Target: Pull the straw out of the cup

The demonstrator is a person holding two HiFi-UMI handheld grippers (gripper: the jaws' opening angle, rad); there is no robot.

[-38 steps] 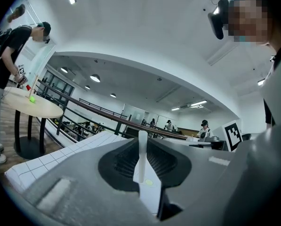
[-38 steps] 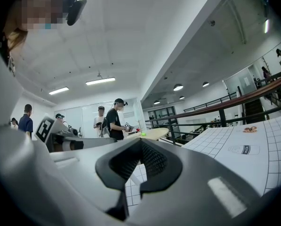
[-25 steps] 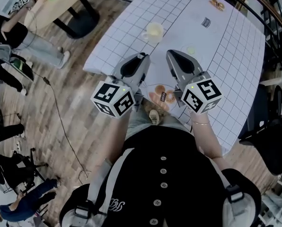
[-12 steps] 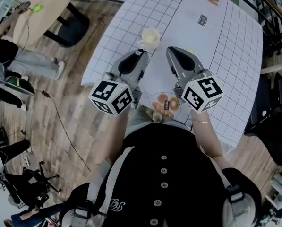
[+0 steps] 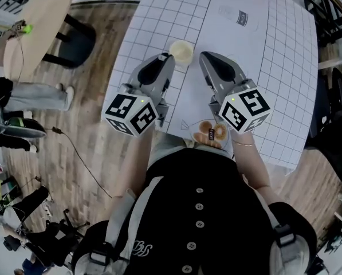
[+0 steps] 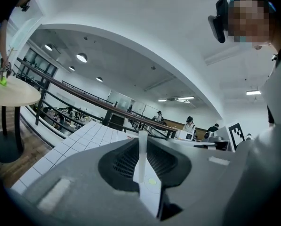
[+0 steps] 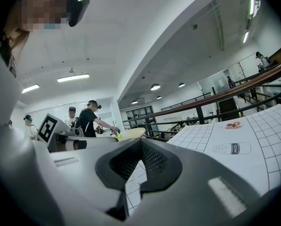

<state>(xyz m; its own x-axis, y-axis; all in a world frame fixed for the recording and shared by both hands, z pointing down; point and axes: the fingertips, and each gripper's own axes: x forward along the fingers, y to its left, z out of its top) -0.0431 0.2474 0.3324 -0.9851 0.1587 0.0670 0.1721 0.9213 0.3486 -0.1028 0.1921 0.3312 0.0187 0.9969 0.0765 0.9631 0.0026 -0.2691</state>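
A pale yellow cup (image 5: 181, 51) stands on the white gridded table (image 5: 274, 67); no straw shows in it from above. My left gripper (image 5: 169, 58) reaches level to the cup's near left side. In the left gripper view its jaws (image 6: 142, 144) are shut on a thin white stick, seemingly the straw (image 6: 142, 149), which stands upright between them. Level beside it, just right of the cup, is my right gripper (image 5: 204, 57). In the right gripper view, its jaws (image 7: 139, 144) stand a narrow slit apart, with only the table's grid showing through.
Printed pictures lie flat on the table: doughnuts (image 5: 211, 133) near the person's body and a milk carton (image 5: 242, 17) farther off. A round wooden table (image 5: 36, 36) and people stand on the wood floor at left. A dark railing (image 5: 331, 16) runs along the right.
Both grippers have moved forward along the table towards the cup, which now sits right at the left gripper's tip. The jaws look the same.
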